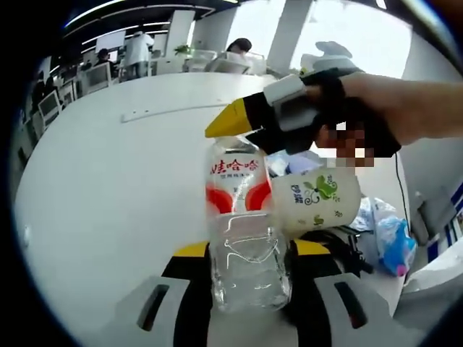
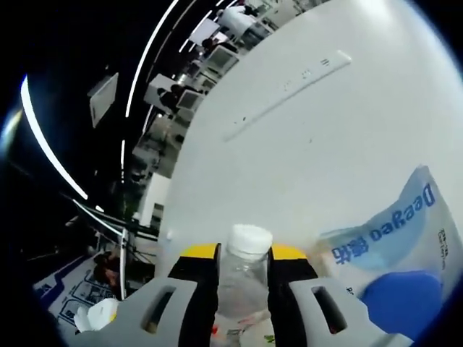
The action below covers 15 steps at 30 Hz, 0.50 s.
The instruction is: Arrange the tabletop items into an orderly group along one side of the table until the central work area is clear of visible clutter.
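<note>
- Right now both claws are on the same clear water bottle [image 1: 244,238], held up over the white table [image 1: 108,202].
- Left claw [image 1: 249,253]: its yellow-tipped jaws are closed against the bottle's base end, one on each side, the ribbed bottom facing the camera.
- Right claw [image 2: 242,253]: jaws pinched in at the neck, just under the white cap [image 2: 250,239]; in the left gripper view it comes in from the right, a hand [image 1: 376,101] wrapped around it, a yellow tip reaching over the red-and-white label.
- Just behind the bottle sits a cream paper cup [image 1: 317,199] with green leaf print, lying on its side; whether they touch, I can't tell.
- Beyond it, crumpled blue-and-clear plastic bags [image 1: 387,231] at the table's edge; the right gripper view catches a blue-printed tissue packet [image 2: 394,231] close by.
- Handling call: the bottle looks thin-walled and nearly empty, so light, slick, easily dented. Squeeze gently; the neck and base are the stiff spots, and that's where the jaws are.
- Cup and bags would crush easily too.
</note>
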Motion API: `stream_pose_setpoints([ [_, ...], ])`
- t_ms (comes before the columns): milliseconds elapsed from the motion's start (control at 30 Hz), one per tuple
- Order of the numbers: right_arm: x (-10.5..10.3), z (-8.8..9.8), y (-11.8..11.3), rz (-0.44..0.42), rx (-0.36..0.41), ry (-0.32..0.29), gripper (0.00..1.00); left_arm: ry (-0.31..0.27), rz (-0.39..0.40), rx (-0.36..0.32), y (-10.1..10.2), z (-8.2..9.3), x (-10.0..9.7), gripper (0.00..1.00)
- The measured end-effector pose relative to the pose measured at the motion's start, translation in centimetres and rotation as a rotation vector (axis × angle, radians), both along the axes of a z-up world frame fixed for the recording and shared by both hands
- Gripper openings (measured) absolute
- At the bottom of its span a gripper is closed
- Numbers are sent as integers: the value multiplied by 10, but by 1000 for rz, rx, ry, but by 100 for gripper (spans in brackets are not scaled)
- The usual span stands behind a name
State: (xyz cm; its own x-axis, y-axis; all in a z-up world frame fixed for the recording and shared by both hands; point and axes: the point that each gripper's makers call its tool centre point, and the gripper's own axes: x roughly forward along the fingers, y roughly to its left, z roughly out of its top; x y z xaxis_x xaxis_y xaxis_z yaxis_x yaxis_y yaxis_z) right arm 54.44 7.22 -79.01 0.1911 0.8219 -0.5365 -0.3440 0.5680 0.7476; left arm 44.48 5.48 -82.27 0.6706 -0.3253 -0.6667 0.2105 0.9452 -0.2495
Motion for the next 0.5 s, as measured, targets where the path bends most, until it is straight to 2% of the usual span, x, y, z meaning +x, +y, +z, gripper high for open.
stream_pose_setpoints([
  [167, -5, 22, 12, 55, 45, -94, 20, -25, 24, 28, 8, 5, -2, 36],
  [333, -3, 50, 22, 58, 107, -157, 19, -83, 45, 42, 21, 24, 5, 36],
  [467, -4, 71, 33, 96, 141, -224, 19, -114, 54, 63, 30, 33, 9, 36],
  [500, -6, 79, 36, 118, 158, -260, 19, -124, 60, 60, 32, 38, 10, 36],
])
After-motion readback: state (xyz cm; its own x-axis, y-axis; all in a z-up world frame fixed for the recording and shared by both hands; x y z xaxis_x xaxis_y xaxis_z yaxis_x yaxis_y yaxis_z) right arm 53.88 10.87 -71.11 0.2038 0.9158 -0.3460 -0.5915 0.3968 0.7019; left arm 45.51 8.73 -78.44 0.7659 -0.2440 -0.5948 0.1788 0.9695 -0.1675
